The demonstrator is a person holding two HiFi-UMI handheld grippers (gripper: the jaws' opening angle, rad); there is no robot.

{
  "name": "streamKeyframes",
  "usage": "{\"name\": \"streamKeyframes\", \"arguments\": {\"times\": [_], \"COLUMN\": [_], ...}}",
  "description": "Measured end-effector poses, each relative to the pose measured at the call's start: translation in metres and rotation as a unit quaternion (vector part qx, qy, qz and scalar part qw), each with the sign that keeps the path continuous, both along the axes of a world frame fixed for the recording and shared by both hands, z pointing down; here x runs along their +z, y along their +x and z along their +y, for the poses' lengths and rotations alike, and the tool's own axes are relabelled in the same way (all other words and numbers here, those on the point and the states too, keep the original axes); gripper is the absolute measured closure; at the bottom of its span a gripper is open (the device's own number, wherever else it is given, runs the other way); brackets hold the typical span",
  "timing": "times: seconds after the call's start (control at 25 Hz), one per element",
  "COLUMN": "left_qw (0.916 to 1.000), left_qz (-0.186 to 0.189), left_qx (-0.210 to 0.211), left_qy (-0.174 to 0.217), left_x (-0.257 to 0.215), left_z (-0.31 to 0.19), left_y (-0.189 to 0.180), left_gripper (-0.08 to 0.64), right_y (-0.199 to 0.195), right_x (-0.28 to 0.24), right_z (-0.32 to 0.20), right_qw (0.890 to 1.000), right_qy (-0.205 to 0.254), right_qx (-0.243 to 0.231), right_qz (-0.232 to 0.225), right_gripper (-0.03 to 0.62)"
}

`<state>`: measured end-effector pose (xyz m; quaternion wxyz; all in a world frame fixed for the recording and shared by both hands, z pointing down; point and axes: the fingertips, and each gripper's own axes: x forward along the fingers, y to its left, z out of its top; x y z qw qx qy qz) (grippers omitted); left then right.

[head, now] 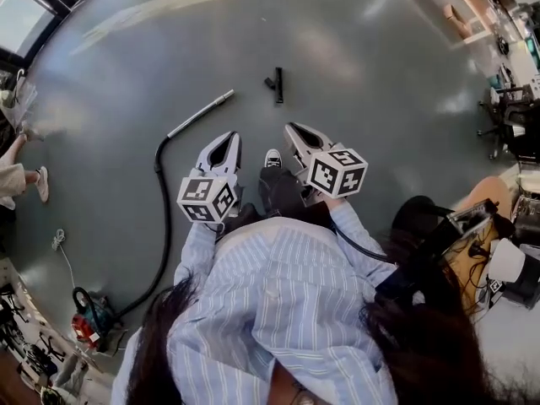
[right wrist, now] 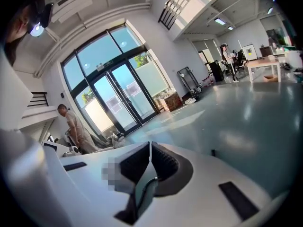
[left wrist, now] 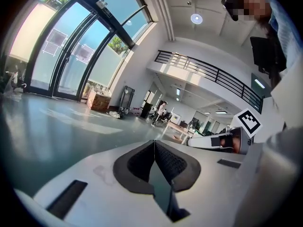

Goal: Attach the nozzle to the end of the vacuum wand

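In the head view the silver vacuum wand (head: 202,113) lies on the grey floor, its free end pointing up and right. A black hose (head: 162,218) runs from it down to the red vacuum body (head: 84,323). The black nozzle (head: 276,83) lies apart from the wand, further out and to the right; it shows as a small dark speck (right wrist: 213,152) in the right gripper view. My left gripper (head: 225,139) and right gripper (head: 295,130) are held side by side above the floor, short of both parts. Both are shut with nothing between the jaws (left wrist: 154,142) (right wrist: 150,144).
My own shoe (head: 272,159) shows between the grippers. Another person stands at the left edge (head: 15,175), also seen by the glass doors (right wrist: 75,124). Desks and chairs (head: 506,116) fill the right side. A cardboard box (left wrist: 98,100) sits near the windows.
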<state>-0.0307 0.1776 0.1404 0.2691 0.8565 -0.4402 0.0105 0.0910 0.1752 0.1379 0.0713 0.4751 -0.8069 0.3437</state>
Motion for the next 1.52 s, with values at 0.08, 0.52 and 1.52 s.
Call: {"name": "streamKeyframes", "arguments": {"times": [0.08,0.52,1.52], "left_qw": [0.9999,0.9934,0.9377], "left_qz": [-0.005,-0.04,-0.236], "left_qx": [-0.01,-0.054,0.14], "left_qy": [0.0,-0.093,-0.214], "left_x": [-0.003,0.05,0.595], "left_z": [-0.028,-0.122,-0.354], "left_y": [0.015,0.013,-0.051], "left_gripper": [0.554,0.552,0.414], "right_y": [0.019,0.044,0.108], "right_x": [-0.001,0.064,0.614], "right_z": [-0.03,-0.14,-0.347], "right_qw": [1.0,0.995,0.956], "right_qy": [-0.005,-0.067,-0.257], "right_qx": [-0.009,-0.068,-0.044], "right_qz": [-0.002,0.028,0.136], "right_gripper": [0.574,0.574,0.334]}}
